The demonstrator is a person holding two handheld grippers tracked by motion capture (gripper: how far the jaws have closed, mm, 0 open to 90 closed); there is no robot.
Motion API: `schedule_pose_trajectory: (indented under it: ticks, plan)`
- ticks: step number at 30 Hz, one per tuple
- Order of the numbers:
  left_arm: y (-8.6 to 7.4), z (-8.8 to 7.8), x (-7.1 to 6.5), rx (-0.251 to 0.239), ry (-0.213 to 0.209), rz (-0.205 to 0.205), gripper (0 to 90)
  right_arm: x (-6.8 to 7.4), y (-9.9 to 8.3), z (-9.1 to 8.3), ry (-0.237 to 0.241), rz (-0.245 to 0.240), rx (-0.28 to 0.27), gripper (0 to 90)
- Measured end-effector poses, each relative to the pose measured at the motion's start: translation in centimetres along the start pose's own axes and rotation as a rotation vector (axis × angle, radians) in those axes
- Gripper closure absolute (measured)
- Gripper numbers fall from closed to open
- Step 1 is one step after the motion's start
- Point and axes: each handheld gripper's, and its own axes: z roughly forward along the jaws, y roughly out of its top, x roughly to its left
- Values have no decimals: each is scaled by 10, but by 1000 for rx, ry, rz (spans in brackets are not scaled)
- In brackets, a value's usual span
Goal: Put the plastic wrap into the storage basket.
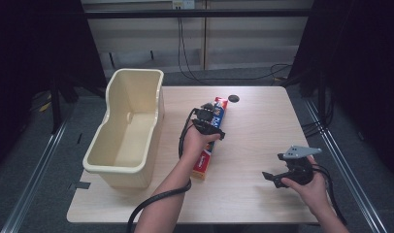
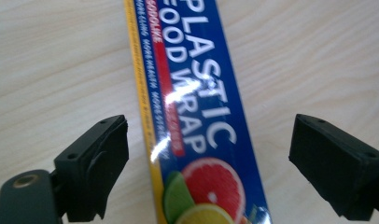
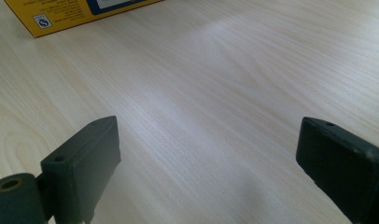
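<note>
**Gripping the Food Wrap Box**

Pale wood-grain table (image 1: 253, 145) carries a long, narrow wrap box (image 2: 201, 116), printed "PLASTIC FOOD WRAP", lying flat near the table's middle. A cream bin (image 1: 129, 131) stands on the table's left part, with a gap between it and the box. A small dark disc (image 1: 233, 98) lies beyond the far end of the box.

**Tool state.** The left gripper (image 2: 208, 163) hangs over the box with its jaws apart, one on each long side. Neither pad touches the carton; bare table shows between each pad and the box edge. The right gripper (image 3: 208, 163) sits over bare table near the right front corner, jaws apart and empty, with a yellow box corner (image 3: 61, 14) visible farther off.

**Handling judgement.**
- Weight: probably light, a cardboard carton around a film roll.
- Stiffness: the roll inside likely stiffens the length, but thin side walls may dent under hard pressure.
- Surface: the print is glossy and reflects light, so the pads may slip.
- Grip point: across the narrow width, near mid-length, so that neither end droops.
- Force: moderate closure, enough to hold the glossy sides without crushing them.
</note>
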Motion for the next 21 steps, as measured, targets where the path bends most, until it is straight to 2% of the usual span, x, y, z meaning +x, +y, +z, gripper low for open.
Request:
schedule_pose_trajectory:
  ticks: [1, 7, 9, 10, 12, 14, 18, 20, 21]
  plan:
    - [3, 2, 2, 2, 19, -9, 148, 0, 0, 0, 1, 1, 1, 64]
    - [7, 5, 9, 22, 35, -39, 179, 0, 0, 0, 3, 4, -1, 63]
    - [8, 8, 11, 20, 31, -53, 182, 0, 0, 0, 2, 5, -4, 63]
    - [8, 9, 11, 7, 18, -45, 193, -1, 0, 0, 8, 6, -2, 63]
    - [8, 9, 11, 11, 8, -47, 256, -1, 0, 0, 6, 7, -3, 63]
    - [10, 12, 9, 20, 13, -72, 260, -1, 0, 0, 7, 6, -7, 63]
    - [11, 16, 9, 32, 23, -62, 259, -1, 0, -1, 6, 13, -9, 62]
    - [11, 20, 9, 43, 21, -88, 266, -1, 0, -1, 4, 10, -12, 62]
    - [11, 22, 9, 37, 16, -89, 266, -1, 0, -1, 4, 10, -12, 62]
